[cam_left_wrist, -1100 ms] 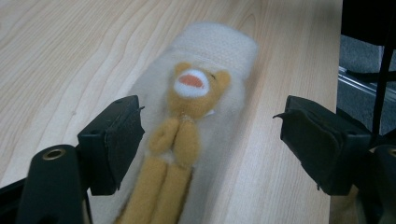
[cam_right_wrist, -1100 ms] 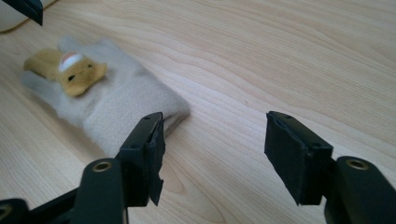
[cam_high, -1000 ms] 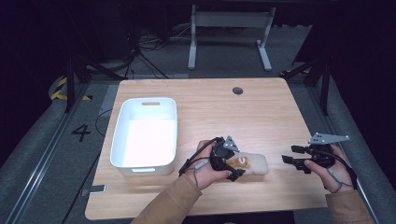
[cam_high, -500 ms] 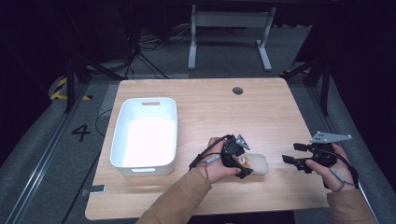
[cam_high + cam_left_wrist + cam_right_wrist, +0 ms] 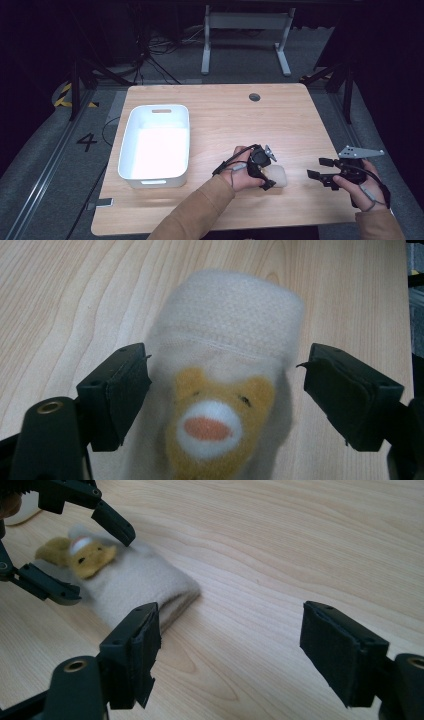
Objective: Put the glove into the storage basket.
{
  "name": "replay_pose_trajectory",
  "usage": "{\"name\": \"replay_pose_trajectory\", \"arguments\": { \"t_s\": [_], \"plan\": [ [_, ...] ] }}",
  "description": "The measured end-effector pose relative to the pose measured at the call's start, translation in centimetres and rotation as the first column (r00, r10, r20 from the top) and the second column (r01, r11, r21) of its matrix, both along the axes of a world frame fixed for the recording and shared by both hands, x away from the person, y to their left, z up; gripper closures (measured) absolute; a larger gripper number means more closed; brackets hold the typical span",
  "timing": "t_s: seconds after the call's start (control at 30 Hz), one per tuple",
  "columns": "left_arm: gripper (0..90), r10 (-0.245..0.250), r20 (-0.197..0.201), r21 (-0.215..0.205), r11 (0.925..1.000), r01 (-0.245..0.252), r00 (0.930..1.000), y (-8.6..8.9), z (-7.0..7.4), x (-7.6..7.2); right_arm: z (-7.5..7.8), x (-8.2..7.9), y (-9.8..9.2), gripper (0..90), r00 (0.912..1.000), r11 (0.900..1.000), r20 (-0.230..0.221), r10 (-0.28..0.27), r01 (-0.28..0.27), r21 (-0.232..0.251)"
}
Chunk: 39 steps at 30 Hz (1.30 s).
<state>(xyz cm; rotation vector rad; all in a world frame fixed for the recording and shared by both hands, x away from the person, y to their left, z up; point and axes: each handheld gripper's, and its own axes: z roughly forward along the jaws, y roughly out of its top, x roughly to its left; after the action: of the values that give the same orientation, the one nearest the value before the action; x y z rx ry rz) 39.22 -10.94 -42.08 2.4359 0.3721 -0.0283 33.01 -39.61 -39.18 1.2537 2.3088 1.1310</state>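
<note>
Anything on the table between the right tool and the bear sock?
Nothing: bare wood separates the right tool from the bear sock, seen in the high view and the right gripper view.

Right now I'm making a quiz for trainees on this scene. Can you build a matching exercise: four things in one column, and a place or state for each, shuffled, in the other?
Things:
1. white bin
2. sock with a bear face
3. left gripper
4. right gripper

Places or states:
A. open, held above bare wood near the table's right edge
B. open, jaws either side of the sock's bear end
C. lying flat on the wood
D. empty, on the table's left side

Pairs: 1-D, 2-C, 3-B, 4-A
</note>
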Motion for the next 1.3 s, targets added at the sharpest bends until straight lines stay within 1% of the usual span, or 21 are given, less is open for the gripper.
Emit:
{"name": "replay_pose_trajectory", "arguments": {
  "t_s": [0.07, 0.1, 0.2, 0.33, 0.37, 0.4, 0.43, 0.5, 0.53, 0.57, 0.6, 0.63, 0.77, 0.83, 0.9, 1.03, 1.07, 1.1, 1.17, 1.23, 1.3],
  "plan": [
    [19.0, -0.001, 0.000, 0.002, 1.0000, 0.001, 1.0000, 0.0, 0.0, 0.0, 0.0, -0.1, -0.1, 24.7, 1.0000, 1.000, -0.001, -0.004, 0.004, 0.001],
    [18.8, -0.004, 0.005, -0.004, 1.0000, 0.004, 1.0000, 0.0, 0.0, 0.1, 0.0, -0.2, -0.2, 24.7, 0.9999, 1.000, -0.006, -0.009, 0.009, 0.000],
    [18.8, -0.008, 0.003, -0.011, 0.9999, 0.008, 1.0000, 0.1, 0.1, 0.2, -0.1, -0.2, -0.4, 24.5, 0.9999, 1.000, -0.003, -0.010, 0.010, -0.002],
    [18.6, -0.034, 0.022, -0.008, 0.9994, 0.034, 0.9992, 0.4, 0.0, 0.4, -0.1, 0.0, -0.5, 24.0, 0.9999, 1.000, -0.005, -0.011, 0.011, -0.001],
    [18.7, -0.039, 0.028, -0.015, 0.9991, 0.040, 0.9988, 0.5, -0.1, 0.4, -0.1, 0.1, -0.4, 23.9, 1.0000, 1.000, -0.004, -0.008, 0.008, -0.002],
    [19.0, -0.059, 0.026, -0.034, 0.9976, 0.060, 0.9979, 0.7, -0.1, 0.6, 0.0, 0.2, -0.3, 23.8, 1.0000, 1.000, -0.005, -0.003, 0.003, -0.001],
    [19.6, -0.059, 0.026, -0.034, 0.9976, 0.060, 0.9979, 0.7, -0.1, 0.6, 0.0, 0.2, -0.3, 23.8, 1.0000, 1.000, -0.005, -0.003, 0.003, -0.001],
    [20.4, -0.071, 0.050, -0.063, 0.9953, 0.074, 0.9962, 0.9, -0.1, 0.8, -0.1, 0.4, -0.2, 23.8, 1.0000, 1.000, -0.008, 0.001, -0.001, -0.002],
    [20.7, -0.064, 0.029, -0.079, 0.9947, 0.066, 0.9975, 1.2, -0.2, 1.0, -0.1, 0.5, -0.1, 23.8, 0.9999, 1.000, -0.011, 0.010, -0.010, -0.003],
    [20.6, -0.068, 0.017, -0.083, 0.9942, 0.069, 0.9976, 1.2, -0.2, 1.1, -0.1, 0.5, 0.0, 23.7, 0.9998, 1.000, -0.012, 0.013, -0.013, -0.003],
    [21.2, -0.076, 0.015, -0.085, 0.9934, 0.077, 0.9970, 1.3, -0.2, 1.2, -0.1, 0.6, 0.0, 23.7, 0.9998, 1.000, -0.011, 0.015, -0.015, -0.003],
    [21.2, -0.076, 0.015, -0.085, 0.9934, 0.077, 0.9970, 1.3, -0.2, 1.2, -0.1, 0.6, 0.0, 23.7, 0.9998, 1.000, -0.011, 0.015, -0.015, -0.003],
    [20.9, -0.070, -0.009, -0.085, 0.9940, 0.069, 0.9975, 1.3, -0.2, 1.4, -0.2, 0.6, 0.0, 24.6, 0.9996, 1.000, -0.020, 0.018, -0.018, 0.002],
    [19.1, -0.071, -0.008, -0.077, 0.9945, 0.070, 0.9974, 1.1, -0.3, 1.4, -0.2, 0.6, 0.0, 24.5, 0.9995, 1.000, -0.023, 0.021, -0.021, 0.001],
    [18.9, -0.061, -0.011, -0.079, 0.9950, 0.060, 0.9981, 0.9, -0.4, 1.3, -0.2, 0.6, 0.0, 24.5, 0.9995, 1.000, -0.023, 0.020, -0.020, 0.000],
    [17.1, -0.061, -0.019, -0.099, 0.9934, 0.058, 0.9980, 0.7, -0.9, 1.4, -0.2, 0.6, 0.0, 24.4, 0.9995, 1.000, -0.023, 0.024, -0.024, 0.004],
    [17.3, -0.061, -0.022, -0.098, 0.9935, 0.059, 0.9979, 0.8, -1.0, 1.4, -0.2, 0.5, 0.0, 24.4, 0.9995, 1.000, -0.022, 0.023, -0.023, 0.003],
    [17.2, -0.066, -0.014, -0.102, 0.9927, 0.065, 0.9977, 0.8, -1.2, 1.4, -0.2, 0.5, 0.0, 24.3, 0.9994, 1.000, -0.022, 0.025, -0.025, 0.003],
    [17.4, -0.069, -0.016, -0.108, 0.9919, 0.067, 0.9975, 0.8, -1.5, 1.4, -0.2, 0.5, 0.0, 24.2, 0.9994, 1.000, -0.022, 0.026, -0.026, 0.003],
    [16.9, -0.067, 0.011, -0.080, 0.9945, 0.068, 0.9977, 0.7, -1.7, 1.4, -0.2, 0.5, 0.0, 24.1, 0.9994, 1.000, -0.023, 0.025, -0.025, 0.005],
    [16.6, -0.069, 0.022, -0.069, 0.9951, 0.070, 0.9974, 0.5, -1.8, 1.4, -0.3, 0.6, 0.0, 24.1, 0.9993, 1.000, -0.026, 0.026, -0.026, 0.000]
  ]
}}
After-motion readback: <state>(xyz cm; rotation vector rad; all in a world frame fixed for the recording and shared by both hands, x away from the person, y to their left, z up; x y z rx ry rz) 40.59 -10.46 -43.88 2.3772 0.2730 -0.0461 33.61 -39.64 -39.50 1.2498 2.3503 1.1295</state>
